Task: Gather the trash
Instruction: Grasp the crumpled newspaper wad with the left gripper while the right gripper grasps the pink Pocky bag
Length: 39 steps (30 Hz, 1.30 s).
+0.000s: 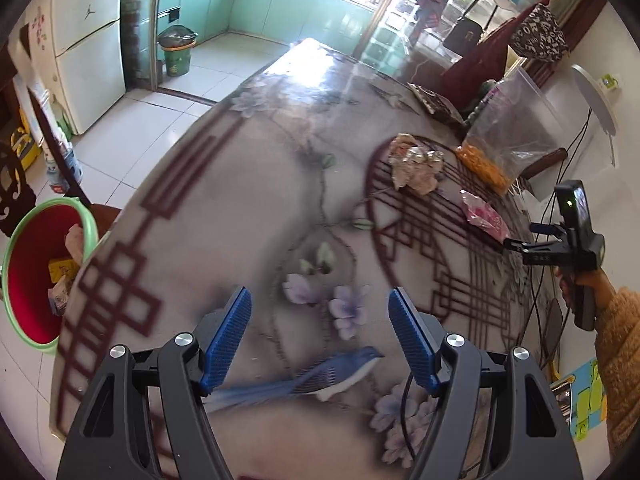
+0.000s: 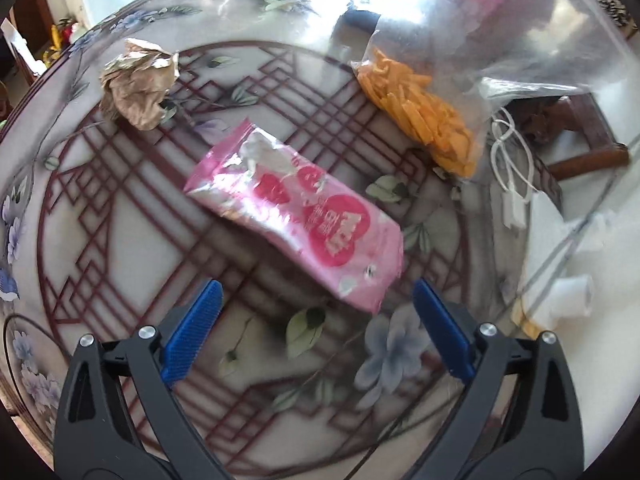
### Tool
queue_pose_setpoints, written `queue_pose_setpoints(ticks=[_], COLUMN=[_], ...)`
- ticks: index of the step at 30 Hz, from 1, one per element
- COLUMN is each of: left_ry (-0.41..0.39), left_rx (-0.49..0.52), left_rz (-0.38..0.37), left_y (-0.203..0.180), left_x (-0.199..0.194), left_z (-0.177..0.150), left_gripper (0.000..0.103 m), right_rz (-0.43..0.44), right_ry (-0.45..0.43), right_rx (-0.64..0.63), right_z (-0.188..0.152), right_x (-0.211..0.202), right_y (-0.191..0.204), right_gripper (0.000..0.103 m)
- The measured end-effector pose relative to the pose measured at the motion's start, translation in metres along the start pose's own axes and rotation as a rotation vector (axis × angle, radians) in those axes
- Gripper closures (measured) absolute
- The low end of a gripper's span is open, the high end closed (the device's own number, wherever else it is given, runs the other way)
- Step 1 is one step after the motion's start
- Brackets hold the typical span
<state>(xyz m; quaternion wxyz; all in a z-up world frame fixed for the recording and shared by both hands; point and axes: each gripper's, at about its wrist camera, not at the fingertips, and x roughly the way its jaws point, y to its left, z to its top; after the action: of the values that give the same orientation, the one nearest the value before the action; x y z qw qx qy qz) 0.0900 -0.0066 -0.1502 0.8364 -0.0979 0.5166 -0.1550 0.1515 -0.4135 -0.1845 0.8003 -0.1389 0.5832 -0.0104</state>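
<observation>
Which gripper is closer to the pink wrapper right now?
Right. The right gripper is open just short of the pink wrapper; the left gripper, also open, hangs over bare tabletop well away from it.

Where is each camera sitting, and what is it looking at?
Left wrist: on the left gripper, looking along the table toward the kitchen; shows its blue fingers, the right gripper.
Right wrist: on the right gripper, looking down at the pink wrapper.
Shared: pink wrapper, crumpled paper, snack bag.
</observation>
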Motion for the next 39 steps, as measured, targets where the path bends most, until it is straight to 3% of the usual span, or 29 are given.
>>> queue_pose_setpoints(ticks=[7,11,23,26,30,31,32,35,37,39], left_ry=[-0.007,-0.035,-0.015,-0.002,0.108,0.114,0.11,0.105,0.078,0.056], left_rx=[0.018,0.05,0.037,-0.042,-0.118,-0.119,-0.114,-0.094,-0.07,-0.048], left_rz=[-0.015,-0.005,0.001,0.021,0.014,0.004,-0.016,-0.025,-0.019,-0.031], left_y=[-0.048,-0.079,-0.143,-0.138,-0.129,-0.129,-0.13,-0.128,-0.125,-0.122], left_x=[0.025,0.047,0.151,0.177,0.206,0.209,0.209,0.206,0.196,0.182], left_z=[0.036,0.062,0.125,0.132,0.13,0.129,0.129,0.128,0.127,0.125], left_gripper=[0.035,0.035,0.035,0.035,0.041,0.057,0.063,0.069,0.069,0.069], right_rz=[0.14,0.178,0.294,0.304,0.312,0.313,0.323,0.323,0.316,0.288], right_ry=[-0.013,-0.007,-0.108,-0.105,-0.105,-0.112,-0.121,-0.143,-0.153,-0.159], right_rx=[0.017,0.061,0.365,0.411,0.406,0.41,0.422,0.444,0.438,0.419], right_z=[0.028,0.034,-0.022,-0.035,-0.045,-0.046,-0.042,-0.04,-0.037,-0.032], right_x=[0.033,0.046,0.026,0.021,0.017,0.015,0.014,0.007,0.004,0.001], right_y=[-0.014,-0.013,-0.003,-0.004,0.0,0.0,-0.003,-0.009,-0.014,-0.017], right_gripper=[0.008,0.009,0.068,0.072,0.068,0.066,0.06,0.035,0.031,0.02])
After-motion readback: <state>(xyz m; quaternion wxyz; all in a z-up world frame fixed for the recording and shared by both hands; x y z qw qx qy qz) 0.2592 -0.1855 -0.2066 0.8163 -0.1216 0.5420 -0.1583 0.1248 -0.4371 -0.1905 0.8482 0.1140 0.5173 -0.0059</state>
